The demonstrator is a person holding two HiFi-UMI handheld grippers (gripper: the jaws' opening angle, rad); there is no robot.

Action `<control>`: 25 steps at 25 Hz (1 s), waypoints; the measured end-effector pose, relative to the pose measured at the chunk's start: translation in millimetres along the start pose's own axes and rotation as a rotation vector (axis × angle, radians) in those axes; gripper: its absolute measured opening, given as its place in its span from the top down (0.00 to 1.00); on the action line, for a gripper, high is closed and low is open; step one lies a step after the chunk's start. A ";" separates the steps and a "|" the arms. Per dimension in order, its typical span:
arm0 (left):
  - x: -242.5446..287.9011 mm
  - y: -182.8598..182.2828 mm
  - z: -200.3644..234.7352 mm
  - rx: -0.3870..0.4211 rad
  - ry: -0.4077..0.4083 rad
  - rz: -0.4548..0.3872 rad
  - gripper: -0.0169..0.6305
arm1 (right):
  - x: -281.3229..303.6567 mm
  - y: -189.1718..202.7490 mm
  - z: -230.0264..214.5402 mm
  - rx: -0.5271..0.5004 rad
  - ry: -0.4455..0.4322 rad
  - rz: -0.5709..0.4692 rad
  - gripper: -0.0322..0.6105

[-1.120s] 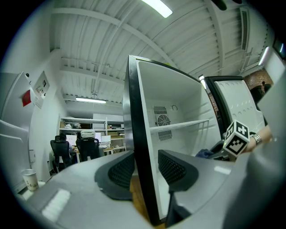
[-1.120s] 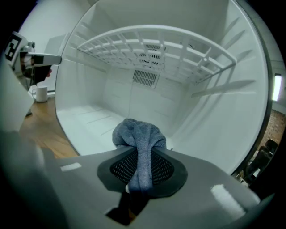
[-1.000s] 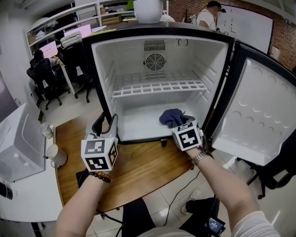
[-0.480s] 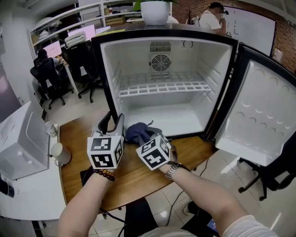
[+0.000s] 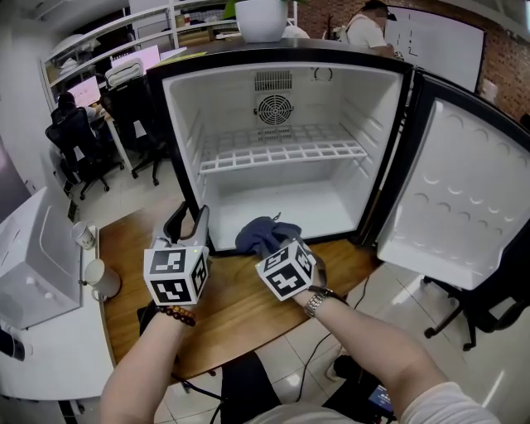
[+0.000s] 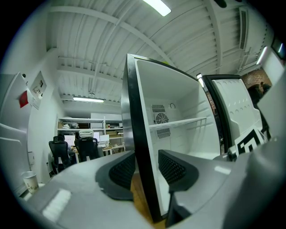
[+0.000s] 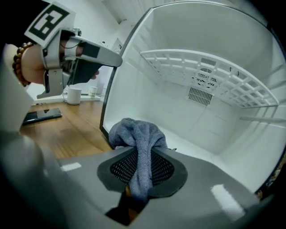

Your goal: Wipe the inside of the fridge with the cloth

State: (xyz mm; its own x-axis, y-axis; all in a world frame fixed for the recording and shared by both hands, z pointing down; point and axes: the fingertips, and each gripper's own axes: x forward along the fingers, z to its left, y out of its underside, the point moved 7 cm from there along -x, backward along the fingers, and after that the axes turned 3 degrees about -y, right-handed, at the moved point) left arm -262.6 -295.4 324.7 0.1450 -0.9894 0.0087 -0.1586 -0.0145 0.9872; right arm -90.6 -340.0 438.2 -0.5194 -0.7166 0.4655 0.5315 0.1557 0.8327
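Right gripper point(image 5: 272, 247) sits low over the wood bench point(image 5: 240, 306), just in front of the fridge point(image 5: 348, 108). Its jaws are pinched on the cloth point(image 5: 263, 233). In the right gripper view the cloth point(image 7: 134, 134) runs down between the black pads of the right gripper point(image 7: 140, 167) and bunches up ahead of them. The grey-blue bundle is at the fridge's bottom front lip, near its left corner; contact with the lip can't be told. There is a watch point(image 5: 315, 302) on that wrist.

Left gripper point(image 5: 186, 222) is beside it, held level at the fridge's left front corner, with a bead bracelet point(image 5: 175, 315) on the wrist. In its own view the left gripper point(image 6: 145, 167) has its jaws spread, nothing gripped. The fridge's black front edge point(image 6: 138, 147) lines up in the gap; touching or not is unclear.

A phone point(image 7: 42, 115) lies on the bench to the left, and a mug point(image 5: 98, 277) stands past the bench's left edge.

Fridge door point(image 5: 447, 199) is swung wide to the right. Inside are white walls, a wire shelf point(image 5: 281, 151) at mid height and a fan grille point(image 5: 275, 108) on the back wall. A white pot point(image 5: 263, 18) stands on top. Behind are desks, office chairs and seated people.
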 end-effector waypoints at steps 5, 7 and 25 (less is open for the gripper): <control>-4.1 2.1 -1.2 0.000 -0.002 0.013 0.72 | -14.0 17.0 -26.2 0.026 0.050 0.022 0.85; -8.2 3.5 -2.5 0.001 0.000 0.017 0.72 | -19.8 24.2 -37.3 0.040 0.070 0.029 0.85; -22.8 -8.6 -82.5 0.120 0.204 -0.017 0.77 | -62.2 83.7 -124.5 0.258 0.279 0.131 0.85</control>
State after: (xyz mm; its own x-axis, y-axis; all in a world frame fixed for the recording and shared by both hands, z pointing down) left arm -184.0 -260.8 329.1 0.3411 -0.9393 0.0367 -0.2682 -0.0598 0.9615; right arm 69.4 -367.0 441.6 -0.2381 -0.8308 0.5031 0.3774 0.3982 0.8361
